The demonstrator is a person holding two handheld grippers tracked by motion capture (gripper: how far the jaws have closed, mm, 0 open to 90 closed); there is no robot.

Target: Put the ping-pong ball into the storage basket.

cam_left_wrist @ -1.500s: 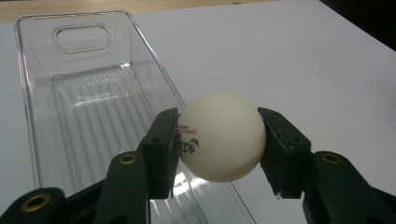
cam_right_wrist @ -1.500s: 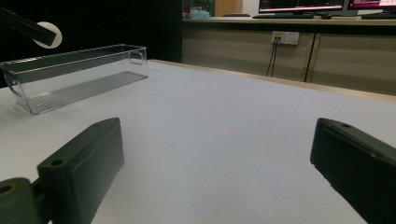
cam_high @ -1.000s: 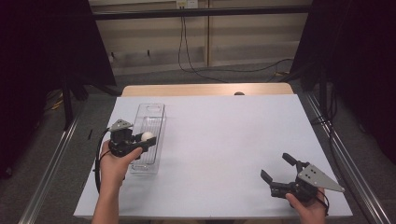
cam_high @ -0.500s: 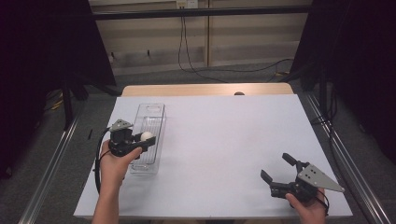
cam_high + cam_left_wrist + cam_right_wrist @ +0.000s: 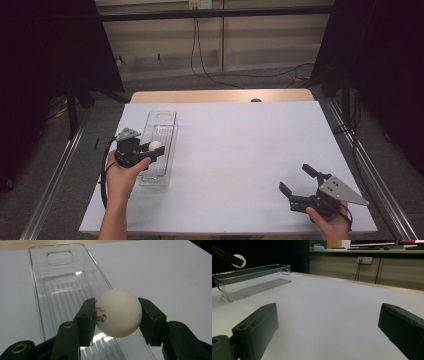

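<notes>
My left gripper (image 5: 152,151) is shut on a white ping-pong ball (image 5: 118,313) with red print, both pads pressing its sides. It holds the ball (image 5: 155,145) just above the long clear plastic tray (image 5: 160,131) at the left of the table. The tray (image 5: 62,287) is bare inside, with a handle slot at its far end. My right gripper (image 5: 298,182) rests near the table's front right corner, jaws wide open with nothing between them. From there the tray (image 5: 254,282) and the ball (image 5: 238,260) show far off at the left.
A white sheet covers the table (image 5: 240,145), with a wooden strip along the far edge. Metal rails run along both sides. Cables hang down the wall behind. A wide stretch of bare sheet lies between the two grippers.
</notes>
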